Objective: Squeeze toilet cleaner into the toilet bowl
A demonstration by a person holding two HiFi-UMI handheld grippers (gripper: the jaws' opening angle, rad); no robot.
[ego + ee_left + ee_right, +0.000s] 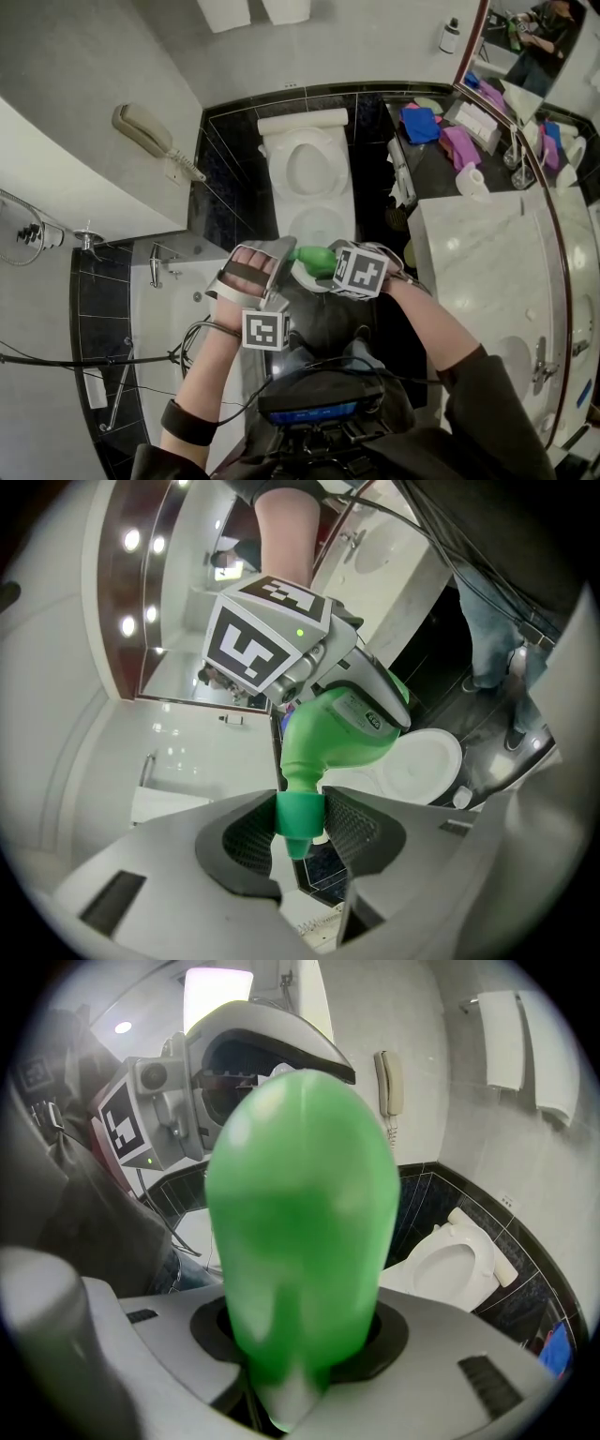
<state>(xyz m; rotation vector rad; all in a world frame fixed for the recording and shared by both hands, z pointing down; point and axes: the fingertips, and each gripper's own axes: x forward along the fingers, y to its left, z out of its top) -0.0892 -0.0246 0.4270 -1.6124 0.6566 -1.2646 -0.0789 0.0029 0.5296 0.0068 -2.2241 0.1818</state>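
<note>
left gripper [300,834]: jaws clenched on the green screw cap [298,819] of the green plastic toilet cleaner bottle [315,260], both mesh pads pressing its sides. the bottle spans level between the two tools at the middle of the head view, above the person's dark-clothed lap. right gripper [300,1358]: jaws grasping the bottle's broad body [302,1232], which fills its view. the white ceramic toilet bowl [284,167] stands beyond the bottle, well apart, its opening uncovered, black tiled floor around it. surroundings, left to right: beige wall telephone [148,134], white bathtub [164,309] with chrome tap, white toilet roll [472,178], pale marble counter [487,258]. nothing stands between bottle and bowl.
</note>
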